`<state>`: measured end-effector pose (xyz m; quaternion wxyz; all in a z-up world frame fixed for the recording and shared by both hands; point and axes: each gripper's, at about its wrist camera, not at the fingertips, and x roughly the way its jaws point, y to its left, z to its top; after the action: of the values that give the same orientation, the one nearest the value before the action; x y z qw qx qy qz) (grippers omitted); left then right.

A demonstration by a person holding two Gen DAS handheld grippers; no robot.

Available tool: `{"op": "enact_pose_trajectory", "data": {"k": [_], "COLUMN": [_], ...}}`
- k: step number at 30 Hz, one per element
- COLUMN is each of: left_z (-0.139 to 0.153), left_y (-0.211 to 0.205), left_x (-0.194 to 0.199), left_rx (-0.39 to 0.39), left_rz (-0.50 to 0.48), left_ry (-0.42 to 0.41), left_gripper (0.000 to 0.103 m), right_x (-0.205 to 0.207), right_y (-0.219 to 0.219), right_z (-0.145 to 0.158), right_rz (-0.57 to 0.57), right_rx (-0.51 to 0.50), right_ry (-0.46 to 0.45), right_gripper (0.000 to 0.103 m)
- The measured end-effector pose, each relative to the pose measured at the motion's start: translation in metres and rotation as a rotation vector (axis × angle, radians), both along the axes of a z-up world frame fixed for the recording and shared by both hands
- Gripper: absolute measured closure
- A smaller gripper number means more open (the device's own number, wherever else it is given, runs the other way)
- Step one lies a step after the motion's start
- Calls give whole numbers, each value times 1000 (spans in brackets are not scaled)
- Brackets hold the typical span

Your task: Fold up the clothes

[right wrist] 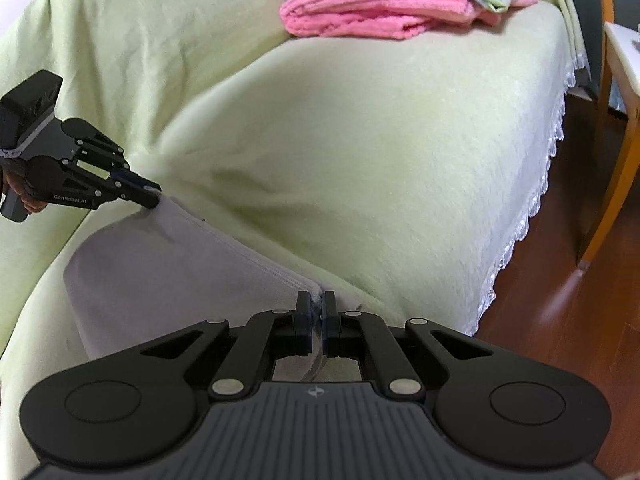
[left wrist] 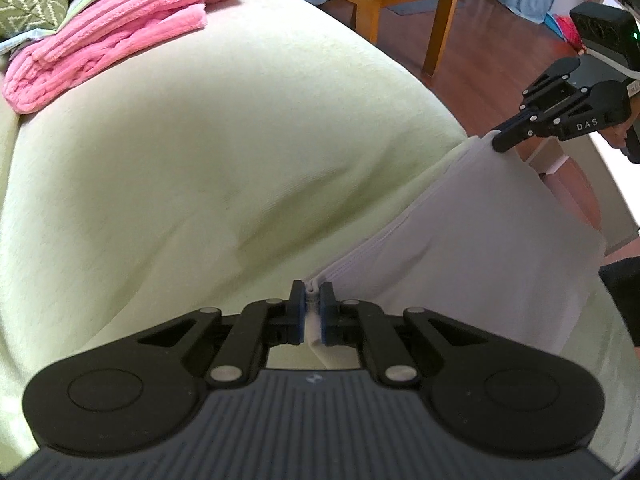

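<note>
The left gripper point(left wrist: 311, 300) was clamped on one corner of a pale grey garment point(left wrist: 480, 248), its blue-faced pads pressed together with a bunched fold of hem squeezed between them. The right gripper point(right wrist: 316, 312) was closed the same way on the opposite corner, cloth pinched tight in the narrow slot between its pads. In the left wrist view, the right gripper point(left wrist: 505, 142) appeared at the far right, tips biting the garment's upper corner; in the right wrist view, the left gripper point(right wrist: 150, 199) showed at the left edge, gripping the other end.

Between the two grips the garment's point(right wrist: 160, 272) stitched hem ran as a nearly straight, taut line. Below it the fabric hung smooth and flat, with only faint creases near the left gripper's corner. It hung against the front of a sofa draped in a light green cover point(left wrist: 220, 160) with a lace-trimmed edge point(right wrist: 532, 208). Farther back on the seat lay a folded pink towel point(left wrist: 112, 36), well apart from the garment.
</note>
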<state>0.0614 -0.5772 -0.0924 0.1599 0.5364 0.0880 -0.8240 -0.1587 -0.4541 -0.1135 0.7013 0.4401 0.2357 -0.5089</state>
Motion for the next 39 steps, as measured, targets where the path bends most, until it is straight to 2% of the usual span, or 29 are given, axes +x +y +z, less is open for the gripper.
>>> {"op": "enact_pose_trajectory", "data": {"k": [9, 13, 14, 15, 17, 18, 19, 22, 24, 27, 30, 32, 35, 37, 39], "left_z": [-17, -23, -22, -19, -5, 3, 10, 22, 11, -17, -38, -41, -36, -19, 8], "left_y": [-2, 0, 0, 0, -3, -4, -3, 14, 23, 26, 26, 22, 21, 19, 31], "left_x": [2, 0, -2, -2, 3, 6, 8, 6, -2, -10, -14, -15, -8, 6, 19], "left_rx": [-6, -52, -64, -76, -105, -112, -115, -110, -99, -95, -134, -148, -225, -228, -223], "left_rz": [47, 67, 78, 91, 137, 159, 165, 89, 38, 1, 2, 34, 82, 153, 191], "left_ry": [3, -20, -21, -18, 14, 28, 41, 66, 44, -3, 3, 18, -20, -16, 27], "left_gripper": [97, 89, 89, 89, 91, 96, 96, 97, 97, 97, 97, 97, 97, 99, 99], "right_x": [10, 14, 14, 15, 16, 16, 18, 33, 48, 63, 60, 54, 49, 49, 55], "right_y": [-10, -11, -12, -13, -11, -8, -5, 1, 0, -4, -2, -1, -3, 5, 19], "right_z": [-14, -15, -14, -12, -2, 5, 13, 28, 24, 5, -12, -16, -11, 2, 16], "right_rz": [-10, -16, -22, -36, -78, -102, -118, -105, -57, -3, -40, -77, -109, -117, -111], "right_rx": [5, 9, 14, 31, 28, 8, -17, -84, -83, -55, -63, -61, -36, -45, -72], "right_ry": [63, 86, 92, 115, 168, 197, 222, 239, 218, 232, 272, 277, 286, 307, 299], "right_gripper": [100, 99, 96, 86, 74, 74, 74, 75, 82, 84, 84, 77, 78, 79, 79]}}
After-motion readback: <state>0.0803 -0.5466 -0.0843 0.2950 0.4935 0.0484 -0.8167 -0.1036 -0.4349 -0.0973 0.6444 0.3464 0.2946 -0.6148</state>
